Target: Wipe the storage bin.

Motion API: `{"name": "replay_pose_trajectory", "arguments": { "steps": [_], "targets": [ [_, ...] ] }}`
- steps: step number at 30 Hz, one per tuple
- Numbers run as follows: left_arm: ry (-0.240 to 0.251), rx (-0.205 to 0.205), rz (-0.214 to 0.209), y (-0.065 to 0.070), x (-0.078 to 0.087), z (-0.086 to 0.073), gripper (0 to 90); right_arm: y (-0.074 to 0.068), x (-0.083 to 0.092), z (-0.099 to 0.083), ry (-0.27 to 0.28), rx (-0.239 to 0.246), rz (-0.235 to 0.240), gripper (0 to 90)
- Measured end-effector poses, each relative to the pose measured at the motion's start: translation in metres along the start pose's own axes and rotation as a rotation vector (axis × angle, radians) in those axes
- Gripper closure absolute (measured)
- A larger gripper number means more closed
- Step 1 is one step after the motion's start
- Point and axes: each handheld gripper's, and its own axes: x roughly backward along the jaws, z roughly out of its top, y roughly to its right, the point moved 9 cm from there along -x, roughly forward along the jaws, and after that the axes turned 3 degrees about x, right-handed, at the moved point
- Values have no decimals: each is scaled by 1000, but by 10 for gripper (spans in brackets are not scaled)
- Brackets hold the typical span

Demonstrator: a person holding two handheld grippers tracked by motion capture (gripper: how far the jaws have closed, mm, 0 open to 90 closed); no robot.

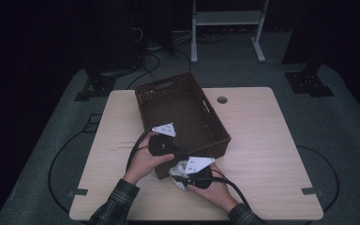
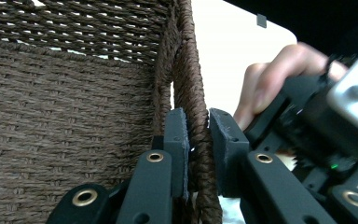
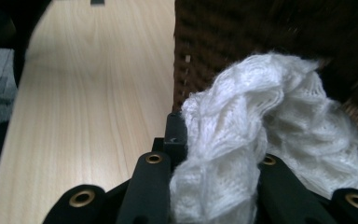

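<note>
1. Left gripper [image 2: 198, 135] first: its black fingers [image 2: 177, 140] pinch the braided rim of the dark brown woven wicker basket [image 2: 74, 116], one inside the wall, one outside. Steadying grip; keep it firm so the basket doesn't slide.
2. Right gripper [image 3: 214, 186]: its fingers [image 3: 175, 135] are clamped on a bunch of white knitted cloth [image 3: 242, 140], which bulges up over them and hides the far finger, so how deep the bite goes is hard to say.
3. The cloth sits outside the basket, right against its near wall [image 1: 180, 176].
4. To do this well, I'd lift the cloth clear above the rim before carrying it inward, loose folds gathered.
5. Around it all, the pale wooden desk [image 1: 262, 140].
</note>
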Motion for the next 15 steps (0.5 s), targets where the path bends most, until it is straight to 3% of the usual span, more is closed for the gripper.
{"name": "replay_pose_trajectory", "arguments": {
  "steps": [8,15],
  "targets": [
    [-3,-3,1,0,0,0,771,-6,-2,-2,-1,1,11,759],
    [-1,-2,0,0,0,0,771,-13,14,27,95,17,20,757]
  ]
}}
